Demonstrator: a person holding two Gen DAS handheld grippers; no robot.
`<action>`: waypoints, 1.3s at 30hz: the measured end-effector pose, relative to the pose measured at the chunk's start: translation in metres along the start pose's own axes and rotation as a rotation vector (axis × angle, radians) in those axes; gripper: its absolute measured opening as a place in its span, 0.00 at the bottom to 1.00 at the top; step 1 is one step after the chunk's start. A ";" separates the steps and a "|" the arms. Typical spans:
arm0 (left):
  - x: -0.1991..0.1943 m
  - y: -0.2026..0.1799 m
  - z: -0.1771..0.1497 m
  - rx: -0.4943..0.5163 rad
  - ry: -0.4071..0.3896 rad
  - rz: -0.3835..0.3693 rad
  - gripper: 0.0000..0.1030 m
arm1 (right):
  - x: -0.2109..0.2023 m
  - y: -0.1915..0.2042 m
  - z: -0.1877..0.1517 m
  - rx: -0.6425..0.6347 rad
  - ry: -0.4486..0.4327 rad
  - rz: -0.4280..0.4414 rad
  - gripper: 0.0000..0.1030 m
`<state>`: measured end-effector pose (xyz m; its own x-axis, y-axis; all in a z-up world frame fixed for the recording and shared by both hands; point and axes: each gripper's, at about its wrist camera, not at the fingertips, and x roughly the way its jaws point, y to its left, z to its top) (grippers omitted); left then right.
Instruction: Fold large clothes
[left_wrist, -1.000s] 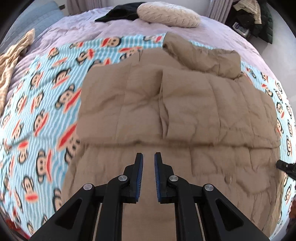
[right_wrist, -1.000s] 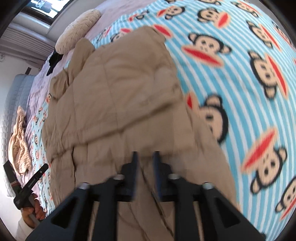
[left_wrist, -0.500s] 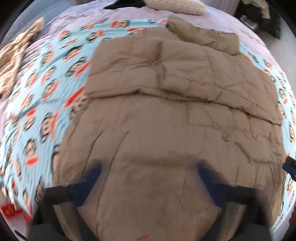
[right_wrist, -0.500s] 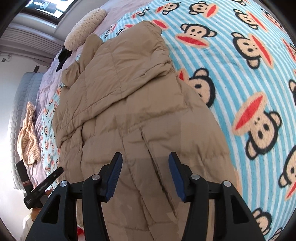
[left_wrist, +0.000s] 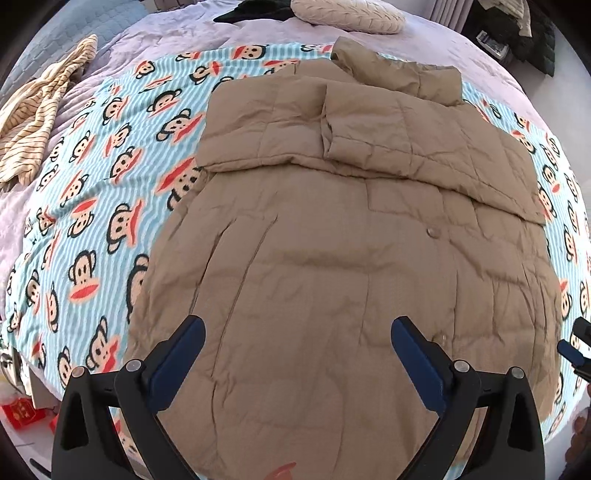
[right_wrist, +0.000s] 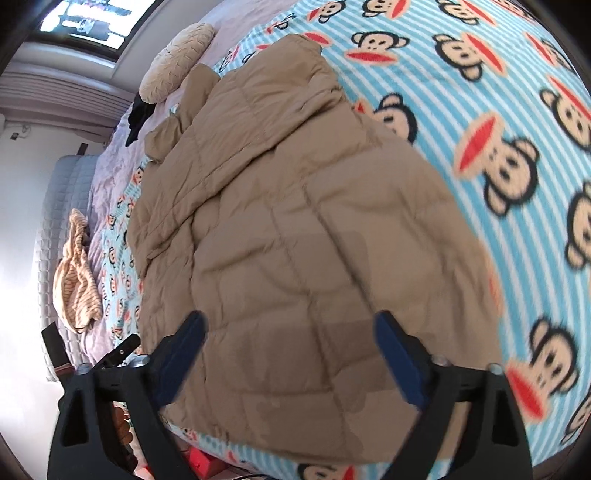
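A large tan quilted coat (left_wrist: 332, 240) lies flat on a monkey-print blanket (left_wrist: 92, 184), with both sleeves folded across its upper part and the hood at the far end. My left gripper (left_wrist: 295, 354) is wide open and empty, hovering over the coat's near hem. In the right wrist view the coat (right_wrist: 295, 240) fills the middle. My right gripper (right_wrist: 291, 354) is wide open and empty, above the hem near the bed's edge. The tip of the right gripper (left_wrist: 574, 345) shows at the far right of the left wrist view.
A cream pillow (left_wrist: 347, 14) and a black garment (left_wrist: 255, 9) lie at the head of the bed. A striped beige garment (left_wrist: 33, 110) lies at the left. The lilac bedspread (left_wrist: 147, 40) surrounds the blanket. Red items (left_wrist: 22, 417) lie on the floor.
Both grippers have opened from nearly shut to wide open. Both have drawn back toward the coat's near hem, so more of the coat shows.
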<state>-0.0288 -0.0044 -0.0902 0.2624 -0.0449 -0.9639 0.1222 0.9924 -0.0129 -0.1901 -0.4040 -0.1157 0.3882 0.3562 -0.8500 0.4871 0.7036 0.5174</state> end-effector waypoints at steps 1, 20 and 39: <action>-0.002 0.003 -0.003 0.005 0.003 -0.002 0.98 | -0.001 0.000 -0.006 0.007 -0.007 0.004 1.00; -0.039 0.078 -0.065 0.036 0.012 -0.044 0.98 | -0.009 0.021 -0.105 0.203 0.051 0.021 1.00; 0.001 0.140 -0.148 -0.364 0.190 -0.356 0.98 | -0.008 -0.053 -0.118 0.422 0.142 0.040 0.99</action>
<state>-0.1531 0.1513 -0.1323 0.0832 -0.3979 -0.9136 -0.1762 0.8965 -0.4065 -0.3114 -0.3721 -0.1479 0.3162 0.4794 -0.8186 0.7623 0.3853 0.5201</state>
